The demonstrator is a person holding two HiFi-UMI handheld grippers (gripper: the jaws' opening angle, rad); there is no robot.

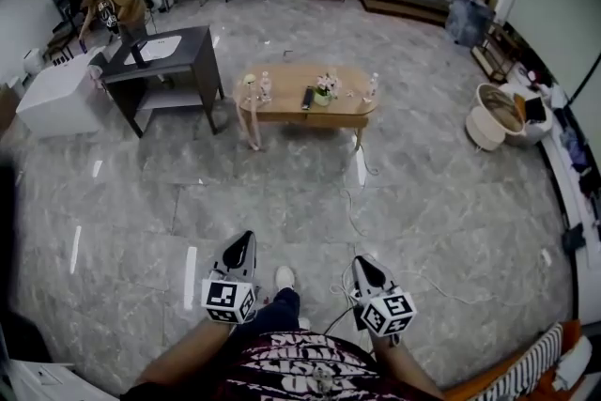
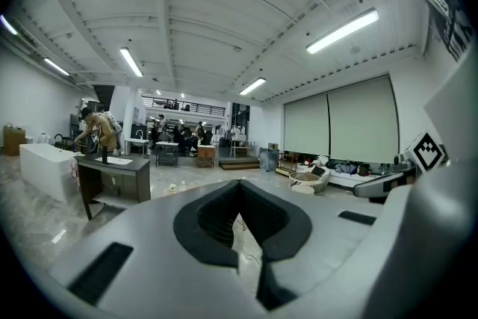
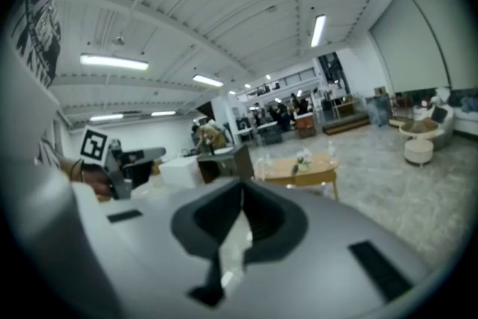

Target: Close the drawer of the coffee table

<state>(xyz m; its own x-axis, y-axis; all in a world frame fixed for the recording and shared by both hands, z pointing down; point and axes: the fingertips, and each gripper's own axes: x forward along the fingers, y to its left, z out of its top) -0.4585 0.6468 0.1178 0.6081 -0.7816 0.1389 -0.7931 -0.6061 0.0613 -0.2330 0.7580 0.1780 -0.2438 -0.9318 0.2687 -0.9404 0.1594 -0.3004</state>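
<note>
While both grippers sit low in the head view, the coffee table (image 1: 282, 104) is way off in the upper middle of the frame, well apart from them. Left gripper (image 1: 246, 239), lower centre-left, has its jaws clamped together with nothing in them. Right gripper (image 1: 361, 262), lower centre-right, is the same story: pinched closed, empty. The table's got a few small bottles (image 1: 265, 86) and a little plant (image 1: 325, 91) on top. Its drawer is too small to make out, so I can't tell if it's in or out. A dark desk (image 1: 178, 52) stands to its upper left.
</note>
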